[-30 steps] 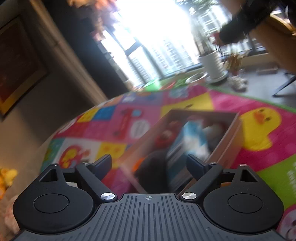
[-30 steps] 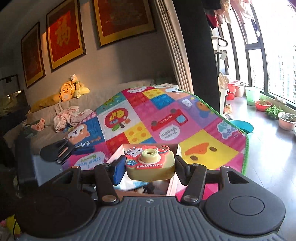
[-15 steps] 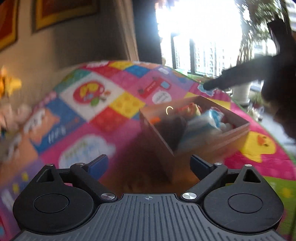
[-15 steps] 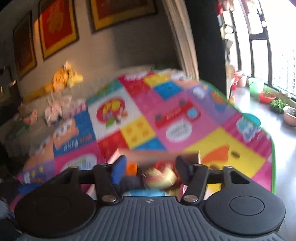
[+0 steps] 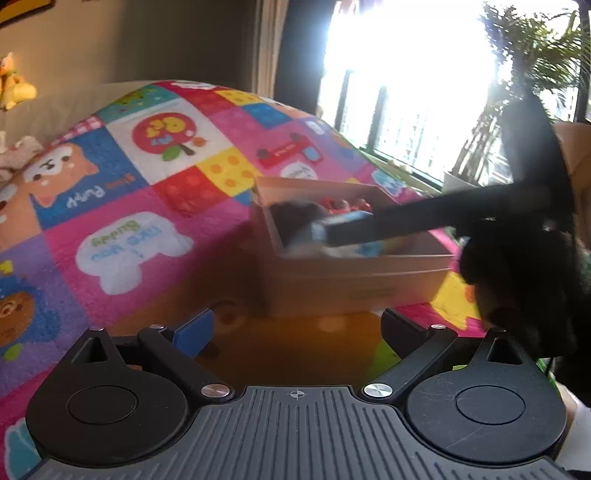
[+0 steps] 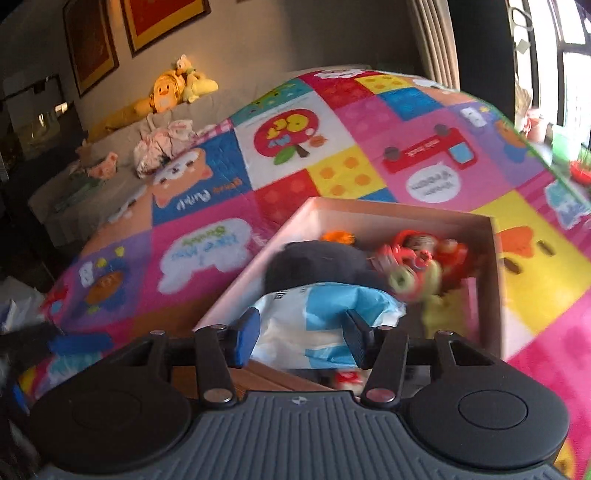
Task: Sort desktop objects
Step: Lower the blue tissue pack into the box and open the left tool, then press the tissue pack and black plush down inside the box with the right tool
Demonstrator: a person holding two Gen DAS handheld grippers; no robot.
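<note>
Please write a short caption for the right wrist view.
Open right gripper above a cardboard box of toys on a colourful play mat.

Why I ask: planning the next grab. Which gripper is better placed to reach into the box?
Right: right gripper hangs over the box, empty. Left gripper, jaws just opened wide, sits short of it.

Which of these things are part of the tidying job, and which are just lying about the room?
Part of the job:
- cardboard box
- toy camera lying in the box
- blue-and-white packet
- dark pouch
- right gripper, open over the box
- left gripper, open and empty

Just lying about:
- play mat
- yellow plush toys
- framed pictures
- potted plant
</note>
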